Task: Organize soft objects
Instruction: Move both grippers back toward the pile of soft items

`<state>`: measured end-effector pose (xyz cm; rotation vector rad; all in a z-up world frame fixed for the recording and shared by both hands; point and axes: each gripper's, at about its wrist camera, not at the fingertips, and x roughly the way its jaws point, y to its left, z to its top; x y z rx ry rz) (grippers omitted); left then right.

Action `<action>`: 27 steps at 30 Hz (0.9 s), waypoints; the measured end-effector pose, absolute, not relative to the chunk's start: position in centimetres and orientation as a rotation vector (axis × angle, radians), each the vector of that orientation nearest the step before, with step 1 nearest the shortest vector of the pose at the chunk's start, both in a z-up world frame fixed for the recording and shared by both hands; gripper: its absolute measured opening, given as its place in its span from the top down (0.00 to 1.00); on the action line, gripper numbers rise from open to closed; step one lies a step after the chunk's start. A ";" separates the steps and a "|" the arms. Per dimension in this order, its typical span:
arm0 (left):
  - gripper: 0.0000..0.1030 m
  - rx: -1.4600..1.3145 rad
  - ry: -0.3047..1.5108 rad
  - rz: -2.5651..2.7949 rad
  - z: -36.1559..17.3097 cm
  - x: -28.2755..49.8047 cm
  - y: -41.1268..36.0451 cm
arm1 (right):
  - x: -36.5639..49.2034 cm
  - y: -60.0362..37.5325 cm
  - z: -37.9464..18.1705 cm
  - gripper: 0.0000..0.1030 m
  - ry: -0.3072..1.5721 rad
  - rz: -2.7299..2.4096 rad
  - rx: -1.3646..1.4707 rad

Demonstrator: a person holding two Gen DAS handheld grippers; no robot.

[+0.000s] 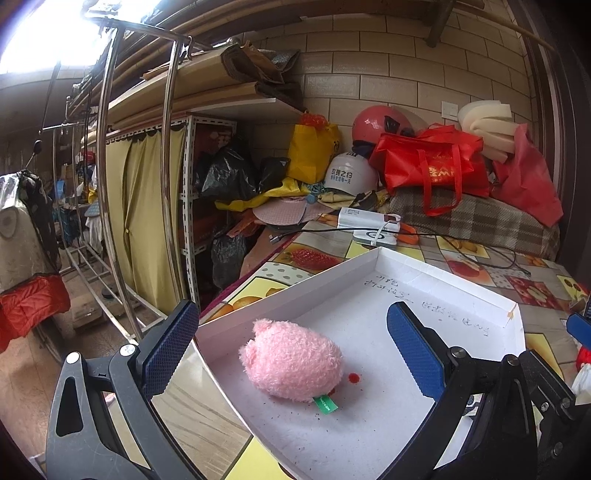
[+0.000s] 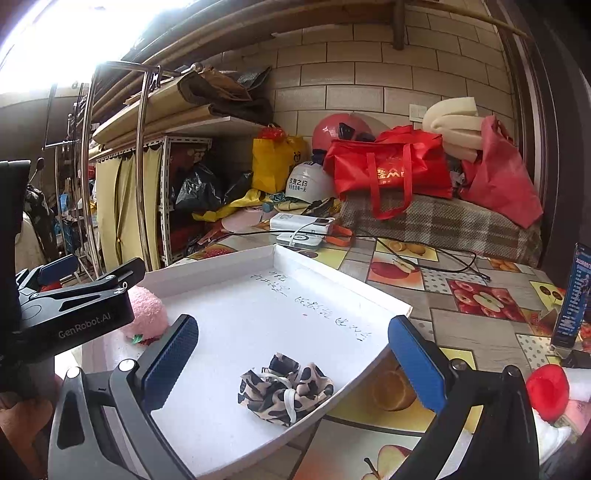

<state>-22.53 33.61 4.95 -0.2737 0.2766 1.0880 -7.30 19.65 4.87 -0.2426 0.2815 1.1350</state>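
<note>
Cluttered storage surrounds the fruit-patterned desk [image 2: 461,332], where both the left tongs [image 1: 291,347] and right tongs [image 2: 291,350] stand released, with the pink plush [image 1: 291,360] and leopard-print scrunchie [image 2: 286,387] lying loose in the white tray [image 1: 461,284]. The tray overhangs the desk edge, so I judge a downward press could tip it. Only the right view shows the scrunchie; only the left shows the plush's green tag [image 1: 325,403].

Wall: tan brick-pattern tiles [image 1: 388,70] across the upper centre and right; a pale switch plate [image 1: 450,110] at right.
Light: overexposed bright opening [image 1: 40,33] in the upper left.
Rack: bent steel tube frame [image 1: 110,155] down the left side.
Shelving: white angle-iron unit [image 1: 190,192] with a yellow-green curtain [image 1: 147,221], left of centre; boards [image 1: 177,92] stacked on top.
Table: fruit-print cloth [image 2: 480,295], lower right.
Floor: brownish, lower left [image 1: 22,398].
Clutter: red bag [image 1: 432,166], yellow bag [image 1: 310,151], helmets, foam along the wall.
</note>
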 end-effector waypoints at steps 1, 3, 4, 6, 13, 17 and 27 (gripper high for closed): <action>0.00 -0.279 0.276 1.087 4.9 -22.6 33.4 | -7.3 19.4 4.9 0.00 0.284 1.133 -0.239; 0.00 -0.276 0.281 1.086 4.9 -22.5 32.9 | -7.3 18.7 4.8 0.00 0.292 1.132 -0.237; 0.00 -0.268 0.284 1.086 4.9 -22.4 32.7 | -7.4 18.3 4.8 0.00 0.290 1.131 -0.234; 0.00 -0.242 0.292 1.089 5.0 -22.1 32.1 | -7.8 16.9 4.8 0.00 0.267 1.124 -0.219; 0.00 -0.186 0.324 1.012 5.0 -20.3 28.9 | -8.1 12.5 4.8 0.00 0.272 1.197 -0.223; 0.00 -0.156 0.337 0.930 5.2 -18.8 26.3 | -7.1 9.7 4.7 0.00 0.285 1.188 -0.216; 0.00 -0.025 0.386 0.660 5.6 -14.0 18.9 | -0.8 1.6 4.7 0.00 0.368 1.045 -0.104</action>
